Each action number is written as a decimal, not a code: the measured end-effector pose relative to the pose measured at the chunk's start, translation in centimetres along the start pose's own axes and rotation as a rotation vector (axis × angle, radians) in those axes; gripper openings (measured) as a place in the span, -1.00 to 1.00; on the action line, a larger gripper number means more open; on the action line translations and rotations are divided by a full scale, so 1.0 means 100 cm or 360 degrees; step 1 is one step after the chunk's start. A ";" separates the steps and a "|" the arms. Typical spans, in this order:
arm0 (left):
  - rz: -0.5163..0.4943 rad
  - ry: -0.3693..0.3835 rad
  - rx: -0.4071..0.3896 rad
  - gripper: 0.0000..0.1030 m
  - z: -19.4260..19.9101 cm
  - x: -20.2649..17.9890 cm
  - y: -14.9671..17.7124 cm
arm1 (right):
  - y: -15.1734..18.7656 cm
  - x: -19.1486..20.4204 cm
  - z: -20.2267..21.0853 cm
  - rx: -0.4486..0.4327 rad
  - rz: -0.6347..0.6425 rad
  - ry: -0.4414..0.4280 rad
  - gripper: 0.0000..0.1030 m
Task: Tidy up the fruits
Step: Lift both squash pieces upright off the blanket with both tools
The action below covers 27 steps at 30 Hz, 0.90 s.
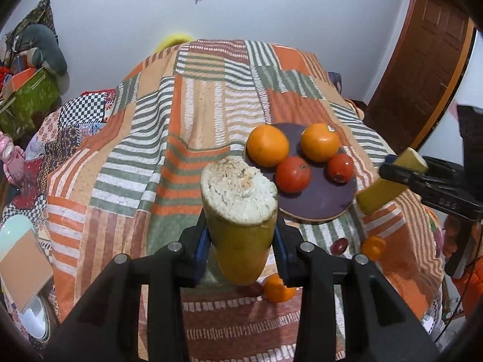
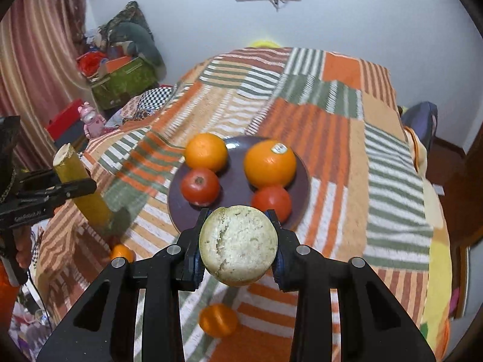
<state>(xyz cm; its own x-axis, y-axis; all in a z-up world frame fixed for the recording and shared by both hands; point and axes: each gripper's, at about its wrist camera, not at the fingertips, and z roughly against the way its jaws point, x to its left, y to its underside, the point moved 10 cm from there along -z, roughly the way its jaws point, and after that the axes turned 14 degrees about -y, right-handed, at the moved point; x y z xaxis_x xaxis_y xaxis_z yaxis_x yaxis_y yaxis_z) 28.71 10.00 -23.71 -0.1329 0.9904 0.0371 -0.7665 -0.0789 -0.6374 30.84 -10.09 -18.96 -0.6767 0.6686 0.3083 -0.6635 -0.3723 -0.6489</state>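
A dark purple plate on the striped bedspread holds two oranges and two red tomatoes. My left gripper is shut on a yellow cut sugarcane piece, held above the bed, left of the plate. It also shows in the right wrist view. My right gripper is shut on a second yellow cane piece, just in front of the plate. That piece shows in the left wrist view.
Small oranges and a small red fruit lie on the bedspread near the front. Boxes and clutter stand at the left. A wooden door is at the right.
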 end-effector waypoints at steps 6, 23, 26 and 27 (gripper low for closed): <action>0.0013 0.0043 -0.0008 -0.28 0.003 -0.005 -0.002 | -0.012 0.006 -0.027 0.0076 0.0048 -0.0008 -0.38; 0.0052 0.0074 0.0021 -0.28 -0.022 -0.004 -0.007 | -0.046 -0.004 -0.082 0.0151 0.0100 0.0095 -0.21; 0.0044 0.0085 0.0017 -0.28 -0.023 -0.008 -0.010 | -0.051 -0.004 -0.076 0.0096 0.0106 0.0108 0.19; 0.0041 0.0089 0.0014 -0.28 -0.023 -0.010 -0.011 | -0.053 -0.004 -0.074 0.0081 0.0112 0.0112 0.20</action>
<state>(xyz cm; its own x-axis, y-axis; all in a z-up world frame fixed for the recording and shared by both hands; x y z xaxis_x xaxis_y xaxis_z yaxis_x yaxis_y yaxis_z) 31.12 9.34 -24.78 -0.1176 0.9928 -0.0222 -0.7687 -0.1051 -0.6309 37.01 -3.65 -20.78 -0.6994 0.6824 0.2124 -0.6316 -0.4510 -0.6306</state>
